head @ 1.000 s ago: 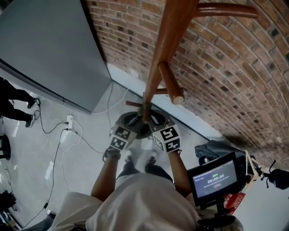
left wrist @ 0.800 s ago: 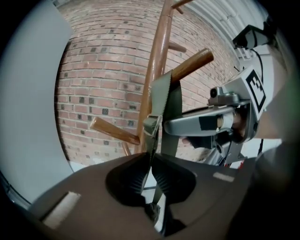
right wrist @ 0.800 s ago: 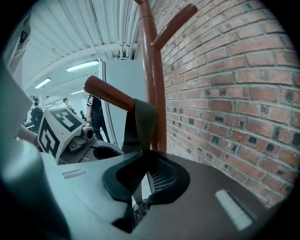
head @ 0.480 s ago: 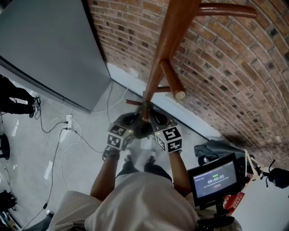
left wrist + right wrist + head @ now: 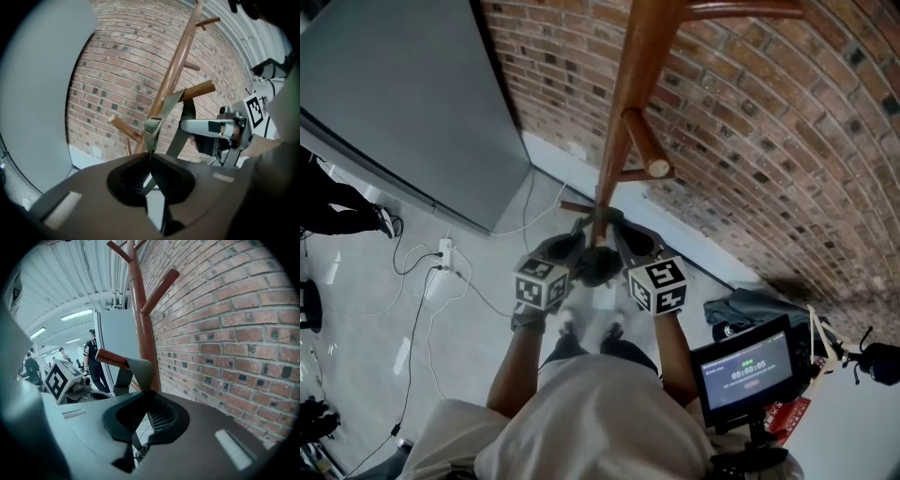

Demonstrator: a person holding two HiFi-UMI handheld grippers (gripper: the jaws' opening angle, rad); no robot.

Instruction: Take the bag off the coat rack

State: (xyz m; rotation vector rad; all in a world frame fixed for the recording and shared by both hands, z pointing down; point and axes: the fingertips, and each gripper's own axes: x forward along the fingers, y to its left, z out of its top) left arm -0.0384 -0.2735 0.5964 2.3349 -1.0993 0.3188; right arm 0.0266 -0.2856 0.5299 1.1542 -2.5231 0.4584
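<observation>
Red brick wall (image 5: 750,141) behind smooth wooden coat rack (image 5: 642,66). L gripper (image 5: 151,161) jaws just closed, R gripper (image 5: 145,404) shut; both pinch flat olive webbing strap (image 5: 171,104).

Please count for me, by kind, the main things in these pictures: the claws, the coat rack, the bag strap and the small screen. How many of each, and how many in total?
Claws: 2, the left claw and the right claw, each shut on the bag strap
Coat rack: 1
Bag strap: 1
Screen: 1
Total: 5
</observation>
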